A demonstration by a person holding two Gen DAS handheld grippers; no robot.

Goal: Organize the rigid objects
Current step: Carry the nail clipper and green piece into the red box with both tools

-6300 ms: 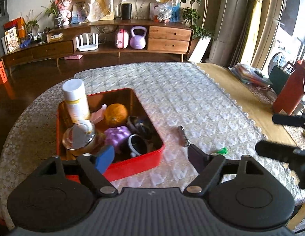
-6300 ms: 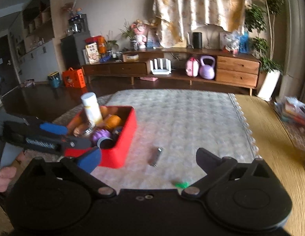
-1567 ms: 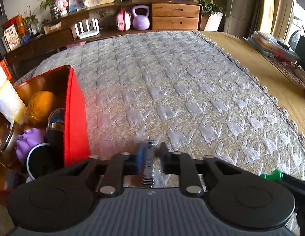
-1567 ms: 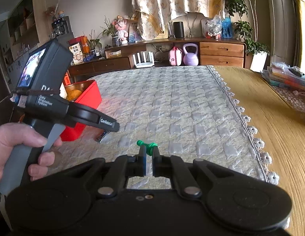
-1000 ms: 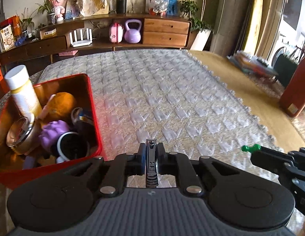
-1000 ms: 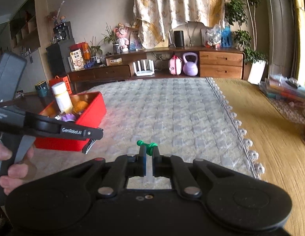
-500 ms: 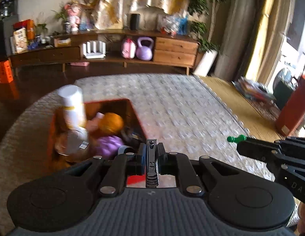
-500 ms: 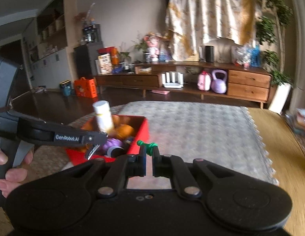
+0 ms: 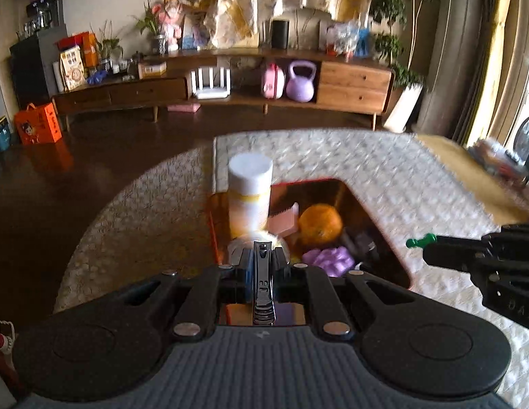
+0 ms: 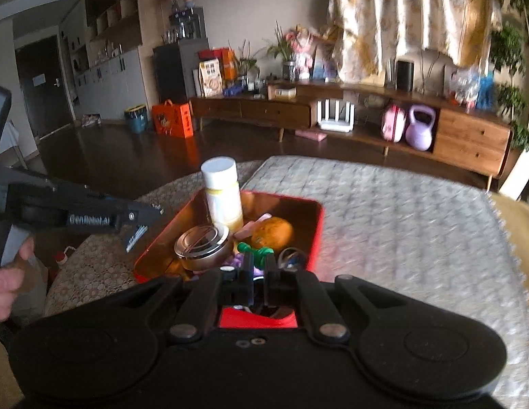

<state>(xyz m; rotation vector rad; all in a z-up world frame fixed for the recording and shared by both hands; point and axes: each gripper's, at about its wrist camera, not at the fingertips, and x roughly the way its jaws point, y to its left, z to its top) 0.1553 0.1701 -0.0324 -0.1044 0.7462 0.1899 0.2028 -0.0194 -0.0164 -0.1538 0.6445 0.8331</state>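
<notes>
So both pickups are done and swung over from the bare table: left hand-held gripper (image 9: 263, 266) clamps the nail clipper (image 9: 263, 283), right hand-held gripper (image 10: 259, 267) pinches the green pushpin (image 10: 255, 250), both now near the red box (image 10: 317, 225), so drop-off looks next.

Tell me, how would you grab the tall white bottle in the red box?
Grip the white bottle around its round cap and upper body, coming from above. It stands upright, taller than the red box wall, with the silver tin and orange crowding its base.

A long wooden sideboard (image 9: 230, 92) stood at the far wall. On its lower shelf were a purple kettlebell (image 9: 300, 81) and a white router (image 9: 211, 83). An orange bag (image 9: 37, 129) sat on the floor.
</notes>
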